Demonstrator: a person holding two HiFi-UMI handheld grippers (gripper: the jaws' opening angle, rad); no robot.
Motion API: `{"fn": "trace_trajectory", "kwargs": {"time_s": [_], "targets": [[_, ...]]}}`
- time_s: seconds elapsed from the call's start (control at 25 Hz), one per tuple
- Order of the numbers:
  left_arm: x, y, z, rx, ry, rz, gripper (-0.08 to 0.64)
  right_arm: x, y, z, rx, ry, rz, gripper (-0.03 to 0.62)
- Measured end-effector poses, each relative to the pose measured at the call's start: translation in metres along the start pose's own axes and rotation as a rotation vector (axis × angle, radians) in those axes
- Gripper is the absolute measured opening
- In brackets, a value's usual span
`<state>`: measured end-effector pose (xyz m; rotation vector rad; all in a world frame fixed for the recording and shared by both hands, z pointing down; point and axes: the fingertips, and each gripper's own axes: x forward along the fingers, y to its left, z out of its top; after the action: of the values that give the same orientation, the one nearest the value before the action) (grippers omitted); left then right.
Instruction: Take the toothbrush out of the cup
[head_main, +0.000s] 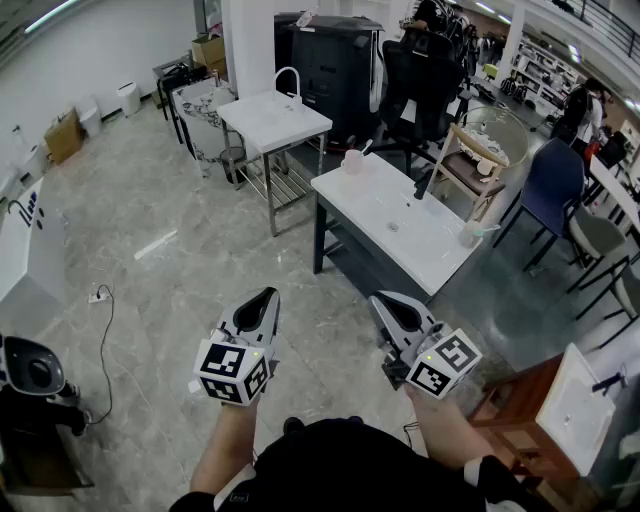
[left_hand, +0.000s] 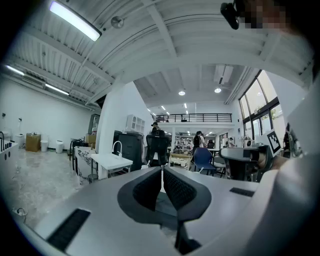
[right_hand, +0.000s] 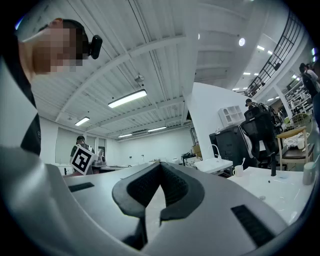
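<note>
Claws both closed and empty: the left claw (head_main: 268, 294) and right claw (head_main: 379, 298) each have their jaws tip to tip with nothing between them. They are held side by side over bare floor (head_main: 180, 270). The white worktop (head_main: 400, 225) stands well ahead, with open floor up to its near edge. The cup (head_main: 352, 161) sits at the worktop's far left corner, close to the edge, and the toothbrush (head_main: 366, 148) leans out of it. Chairs (head_main: 420, 80) crowd the far side.

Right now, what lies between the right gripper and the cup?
Head view: only floor and the table's bare white top lie between the right gripper and the cup.
</note>
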<state>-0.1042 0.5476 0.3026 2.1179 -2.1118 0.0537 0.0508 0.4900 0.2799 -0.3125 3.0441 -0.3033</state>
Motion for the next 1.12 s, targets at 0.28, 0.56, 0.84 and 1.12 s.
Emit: {"fn": "trace_trajectory", "kwargs": {"time_s": [0.28, 0.56, 0.84, 1.12], "targets": [[-0.008, -0.002, -0.007, -0.01, 0.001, -0.003, 0.025, -0.003, 0.007, -0.009, 0.013, 0.006, -0.002, 0.026], [-0.021, 0.005, -0.012, -0.015, 0.003, 0.0, 0.025, 0.004, 0.02, -0.015, 0.03, 0.008, 0.024, 0.028], [-0.034, 0.024, -0.013, -0.014, 0.006, -0.006, 0.025, 0.02, 0.035, -0.019, 0.079, -0.027, 0.041, 0.028], [-0.044, 0.051, -0.028, -0.023, 0.031, -0.013, 0.025, 0.033, 0.043, -0.039, 0.138, -0.029, 0.014, 0.028]]}}
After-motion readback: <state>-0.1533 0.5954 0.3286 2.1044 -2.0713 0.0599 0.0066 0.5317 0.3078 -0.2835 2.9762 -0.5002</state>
